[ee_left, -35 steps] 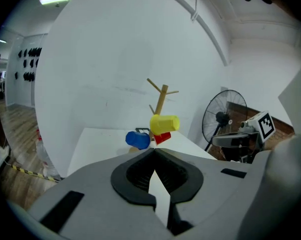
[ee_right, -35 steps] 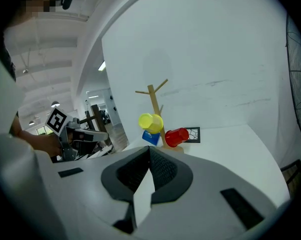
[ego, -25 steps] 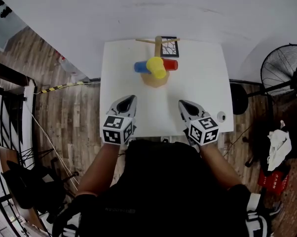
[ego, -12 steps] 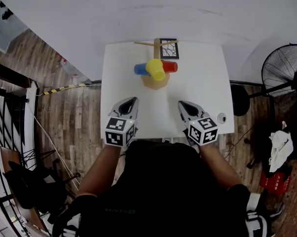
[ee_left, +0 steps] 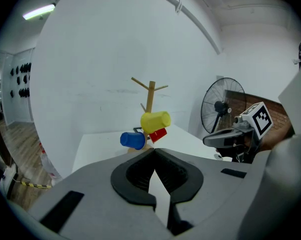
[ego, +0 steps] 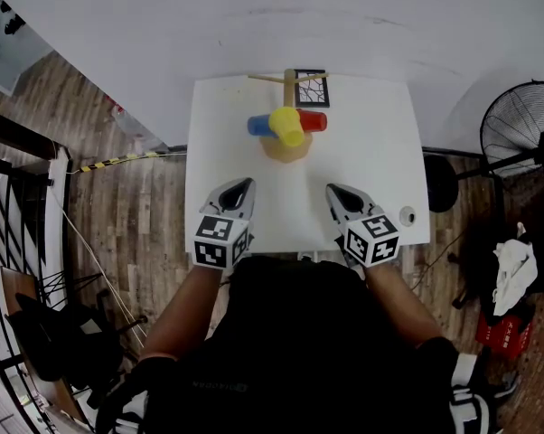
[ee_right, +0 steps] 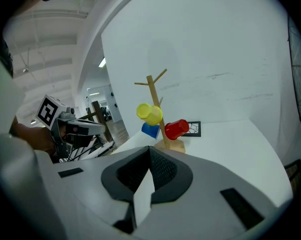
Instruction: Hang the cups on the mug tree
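The white table (ego: 371,152) carries everything, and over the last second nothing on it has moved. The only difference is a very small shift of the head view itself. The mug tree (ego: 284,150) stands at the far middle of the table, as before. The left gripper (ego: 243,184) and the right gripper (ego: 332,189) stay near the front edge, well apart from the tree. Each has its jaws closed together with nothing between them. All 3 cups already hang on the branches: the yellow cup (ego: 286,125) toward the person, the blue cup (ego: 259,126) on the left, the red cup (ego: 313,121) on the right. From this I judge that the hanging is finished and the hands only rest.

The head view gives the layout from above but does not show the jaw tips clearly; the 2 gripper views show them meeting. The left gripper view half hides the red cup behind the yellow one. The right gripper view shows it free, and also the small marker card (ee_right: 193,129) behind the tree base.
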`<action>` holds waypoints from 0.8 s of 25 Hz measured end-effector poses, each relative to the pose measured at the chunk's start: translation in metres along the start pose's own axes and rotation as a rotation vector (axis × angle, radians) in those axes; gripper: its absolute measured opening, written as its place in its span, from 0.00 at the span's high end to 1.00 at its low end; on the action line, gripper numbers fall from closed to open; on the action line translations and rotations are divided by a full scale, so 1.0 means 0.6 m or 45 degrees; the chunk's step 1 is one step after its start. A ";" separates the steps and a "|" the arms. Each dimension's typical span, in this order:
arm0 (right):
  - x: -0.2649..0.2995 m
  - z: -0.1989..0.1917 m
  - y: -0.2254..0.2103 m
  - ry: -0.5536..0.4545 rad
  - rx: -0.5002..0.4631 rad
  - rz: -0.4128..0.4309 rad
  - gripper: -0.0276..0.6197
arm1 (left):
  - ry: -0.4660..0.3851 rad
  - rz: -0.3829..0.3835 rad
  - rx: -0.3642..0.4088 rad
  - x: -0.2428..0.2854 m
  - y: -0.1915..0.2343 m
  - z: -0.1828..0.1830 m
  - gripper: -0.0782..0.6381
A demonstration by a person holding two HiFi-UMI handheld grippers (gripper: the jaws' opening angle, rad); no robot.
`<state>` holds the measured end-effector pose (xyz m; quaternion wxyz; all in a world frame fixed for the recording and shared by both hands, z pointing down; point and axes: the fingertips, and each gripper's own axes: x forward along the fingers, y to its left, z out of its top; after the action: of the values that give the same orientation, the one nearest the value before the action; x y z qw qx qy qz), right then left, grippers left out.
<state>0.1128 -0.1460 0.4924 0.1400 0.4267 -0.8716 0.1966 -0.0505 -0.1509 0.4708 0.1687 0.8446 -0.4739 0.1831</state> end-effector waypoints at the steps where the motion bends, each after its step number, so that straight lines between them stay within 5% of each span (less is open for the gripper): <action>1: 0.000 0.000 0.000 -0.001 0.000 0.000 0.95 | 0.000 0.001 0.001 0.000 0.000 0.000 0.87; 20: 0.009 0.002 0.000 0.004 0.007 -0.001 0.95 | 0.008 -0.001 0.017 0.006 0.009 0.006 0.87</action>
<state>0.1097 -0.1505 0.4934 0.1402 0.4272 -0.8706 0.1997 -0.0528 -0.1577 0.4700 0.1645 0.8454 -0.4717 0.1889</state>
